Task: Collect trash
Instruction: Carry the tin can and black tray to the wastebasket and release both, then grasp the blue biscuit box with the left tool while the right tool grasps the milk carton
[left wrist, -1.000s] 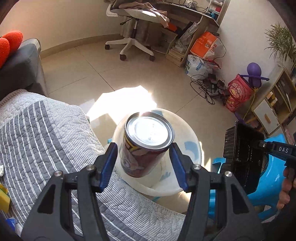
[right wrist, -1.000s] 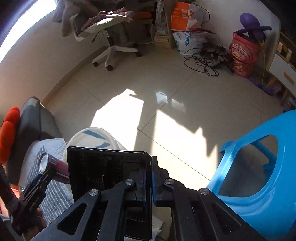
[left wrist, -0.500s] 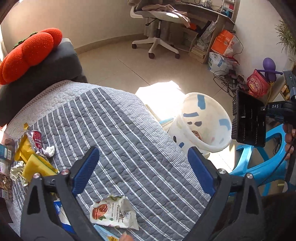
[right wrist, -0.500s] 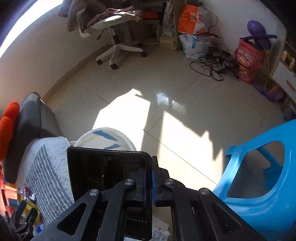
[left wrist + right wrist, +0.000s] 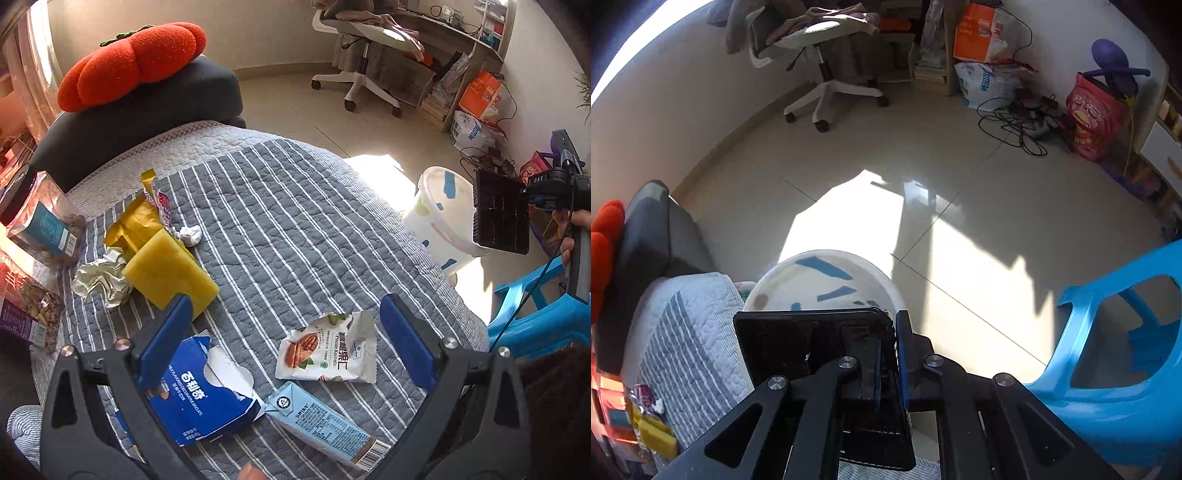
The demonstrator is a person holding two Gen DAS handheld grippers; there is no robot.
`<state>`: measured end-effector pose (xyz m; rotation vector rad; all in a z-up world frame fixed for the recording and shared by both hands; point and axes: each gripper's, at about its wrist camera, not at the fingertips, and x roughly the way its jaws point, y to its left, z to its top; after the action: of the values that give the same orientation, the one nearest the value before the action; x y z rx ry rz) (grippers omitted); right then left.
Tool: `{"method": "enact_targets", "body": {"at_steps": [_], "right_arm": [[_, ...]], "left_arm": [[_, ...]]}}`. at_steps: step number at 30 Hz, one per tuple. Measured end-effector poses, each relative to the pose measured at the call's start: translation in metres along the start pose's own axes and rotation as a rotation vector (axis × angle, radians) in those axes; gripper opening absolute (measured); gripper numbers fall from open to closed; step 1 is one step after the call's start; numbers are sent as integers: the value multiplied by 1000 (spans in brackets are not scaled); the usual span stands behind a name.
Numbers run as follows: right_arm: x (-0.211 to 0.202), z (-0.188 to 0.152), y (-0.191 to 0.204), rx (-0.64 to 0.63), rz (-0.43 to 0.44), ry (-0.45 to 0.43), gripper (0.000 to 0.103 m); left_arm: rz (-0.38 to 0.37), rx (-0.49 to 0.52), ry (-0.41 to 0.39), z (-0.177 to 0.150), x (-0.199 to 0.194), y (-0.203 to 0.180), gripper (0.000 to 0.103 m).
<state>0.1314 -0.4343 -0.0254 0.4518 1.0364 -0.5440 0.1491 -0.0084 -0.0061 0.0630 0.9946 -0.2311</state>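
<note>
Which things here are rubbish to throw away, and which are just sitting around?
For the job:
pecan packet
torn blue biscuit box
light blue carton
crumpled foil
yellow wrappers
white bin
black tray, clamped in the right gripper

Just lying about:
orange pumpkin cushion
office chair
blue stool

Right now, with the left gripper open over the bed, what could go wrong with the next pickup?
The left gripper hangs open over the nut packet, with the torn blue box and milk carton crowded close; closing might catch two items. The right gripper, shut on the black tray, partly screens the bin.
</note>
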Motion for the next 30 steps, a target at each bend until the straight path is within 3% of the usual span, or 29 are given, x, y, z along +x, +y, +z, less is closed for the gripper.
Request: {"method": "enact_targets", "body": {"at_steps": [4, 6, 8, 13, 21, 30], "right_arm": [[0, -1, 10, -23, 17, 4, 21], [-2, -2, 15, -35, 11, -5, 42], [-4, -3, 18, -45, 10, -19, 49], [-10, -8, 23, -53, 31, -11, 52], [-30, -28, 44, -117, 80, -15, 71], [-37, -81, 79, -255, 131, 62, 75]], "left_arm": [[25, -26, 32, -11, -1, 20, 101], [27, -43, 42, -15, -2, 28, 101], [30, -55, 52, -20, -4, 36, 101], [48, -78, 67, -30, -11, 52, 101], [84, -129, 121, -50, -12, 81, 101], [113, -200, 218, -73, -8, 105, 101]]}}
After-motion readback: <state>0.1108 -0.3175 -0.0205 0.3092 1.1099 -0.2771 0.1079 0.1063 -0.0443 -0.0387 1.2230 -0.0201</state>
